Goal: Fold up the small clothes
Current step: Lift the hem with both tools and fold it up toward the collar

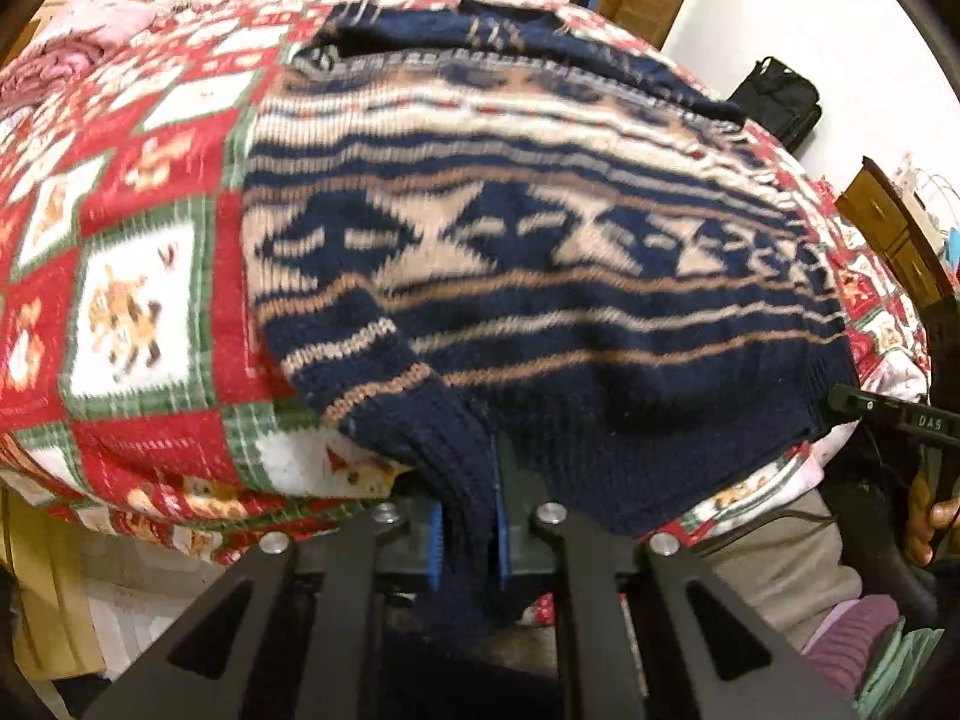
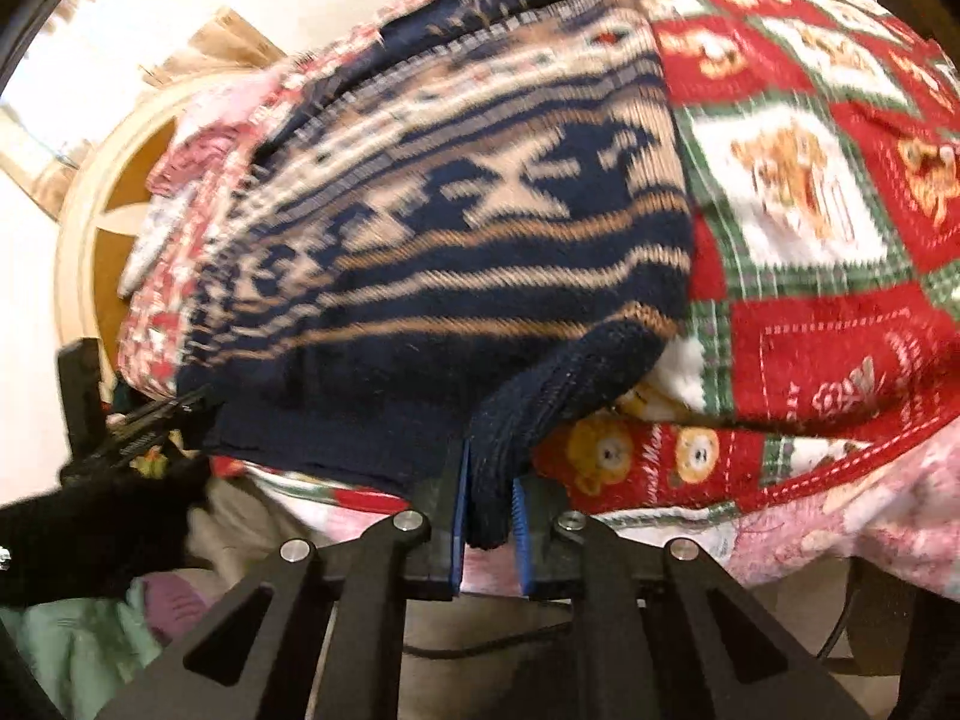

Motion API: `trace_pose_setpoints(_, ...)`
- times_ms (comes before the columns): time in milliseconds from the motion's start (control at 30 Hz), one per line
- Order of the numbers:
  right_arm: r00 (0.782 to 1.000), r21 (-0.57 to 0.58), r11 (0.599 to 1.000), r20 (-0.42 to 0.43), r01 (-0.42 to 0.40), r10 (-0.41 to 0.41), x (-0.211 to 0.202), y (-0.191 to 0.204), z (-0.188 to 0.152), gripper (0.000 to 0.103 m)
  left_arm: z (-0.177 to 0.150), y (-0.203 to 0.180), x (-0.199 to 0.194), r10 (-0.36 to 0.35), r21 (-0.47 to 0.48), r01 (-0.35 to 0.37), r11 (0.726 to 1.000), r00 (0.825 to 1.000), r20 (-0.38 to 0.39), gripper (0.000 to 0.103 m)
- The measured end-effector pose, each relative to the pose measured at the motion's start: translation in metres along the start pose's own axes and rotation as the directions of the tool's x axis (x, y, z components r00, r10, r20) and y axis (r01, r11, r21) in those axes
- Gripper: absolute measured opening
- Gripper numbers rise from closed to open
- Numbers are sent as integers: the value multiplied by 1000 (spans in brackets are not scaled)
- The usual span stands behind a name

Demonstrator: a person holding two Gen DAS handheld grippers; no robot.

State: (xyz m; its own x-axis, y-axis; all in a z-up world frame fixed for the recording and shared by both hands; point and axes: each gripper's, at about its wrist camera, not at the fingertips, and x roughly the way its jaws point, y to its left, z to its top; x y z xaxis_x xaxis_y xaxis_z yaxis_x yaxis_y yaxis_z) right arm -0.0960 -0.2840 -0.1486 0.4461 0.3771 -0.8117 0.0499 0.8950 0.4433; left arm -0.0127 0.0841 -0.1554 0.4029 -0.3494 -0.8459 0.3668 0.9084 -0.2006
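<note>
Navy-and-beige patterned knit sweater (image 1: 540,276) lies flat on red-green patchwork quilt (image 1: 138,276). Left hand-held gripper (image 1: 468,528) clamps its near cuff; right hand-held gripper (image 2: 489,516) clamps the other cuff.

Each claw is matte black: two angular linkage arms with triangular cut-outs, joined by round silver screws, ending in fingers faced with ribbed blue pads (image 1: 437,546). The right claw (image 2: 491,516) matches the left claw (image 1: 469,531). The right claw's black handle carries white lettering (partly legible) in the left wrist view.
</note>
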Motion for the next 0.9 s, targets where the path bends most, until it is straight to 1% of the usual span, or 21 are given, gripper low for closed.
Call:
trace_pose_setpoints(100, 997, 36, 997, 51, -66, 64, -19, -1, 5, 12, 10, 1, -19, -32, -9, 32, 999, 998, 49, 13)
trace_pose_setpoints(133, 993, 47, 994, 72, -97, 94, -27, -2, 6, 12, 13, 2, -26, -44, -17, 45, 999, 997, 64, 13)
trace_pose_setpoints(200, 986, 61, 989, 105, -135, 128, -40, -2, 10, 12, 21, 3, -39, -49, -24, 51, 998, 994, 94, 13)
trace_pose_setpoints(267, 975, 73, 981, 139, -182, 171, -53, 0, 17, 12, 29, 6, -53, -59, -27, 63, 998, 991, 124, 13)
trace_pose_setpoints(333, 967, 61, 977, 167, -203, 190, -66, 3, 26, 12, 43, 8, -61, -70, -32, 76, 997, 987, 148, 13)
trace_pose_setpoints(433, 953, 47, 973, 219, -227, 211, -84, 7, 50, 12, 68, 11, -66, -83, -44, 92, 995, 981, 175, 13)
trace_pose_setpoints(467, 945, 51, 971, 247, -235, 216, -89, 7, 64, 12, 83, 13, -66, -80, -52, 91, 994, 979, 190, 13)
trace_pose_setpoints(533, 935, 65, 970, 290, -233, 205, -93, 5, 89, 12, 106, 15, -61, -62, -50, 74, 996, 976, 208, 14)
trace_pose_setpoints(600, 921, 97, 960, 322, -262, 219, -92, -3, 115, 12, 124, 16, -55, -32, -52, 44, 998, 977, 211, 14)
trace_pose_setpoints(633, 918, 106, 958, 330, -266, 218, -89, -5, 126, 12, 142, 19, -45, -22, -69, 36, 997, 979, 203, 14)
trace_pose_setpoints(700, 924, 118, 971, 350, -207, 155, -79, -8, 151, 12, 165, 27, -27, -13, -106, 32, 994, 986, 169, 17)
trace_pose_setpoints(733, 926, 127, 973, 352, -192, 137, -73, -9, 160, 12, 175, 30, -16, -2, -122, 21, 992, 989, 151, 17)
trace_pose_setpoints(800, 932, 171, 969, 346, -176, 108, -50, -19, 179, 12, 189, 33, 3, 28, -124, -13, 992, 992, 120, 20)
trace_pose_setpoints(833, 937, 179, 972, 338, -153, 85, -41, -22, 185, 12, 194, 34, 13, 50, -114, -38, 993, 993, 105, 22)
trace_pose_setpoints(867, 942, 189, 975, 333, -114, 45, -29, -27, 191, 12, 198, 35, 23, 75, -102, -66, 993, 994, 80, 24)
trace_pose_setpoints(900, 945, 193, 978, 328, -83, 16, -19, -32, 196, 12, 202, 40, 36, 90, -101, -85, 991, 995, 39, 26)
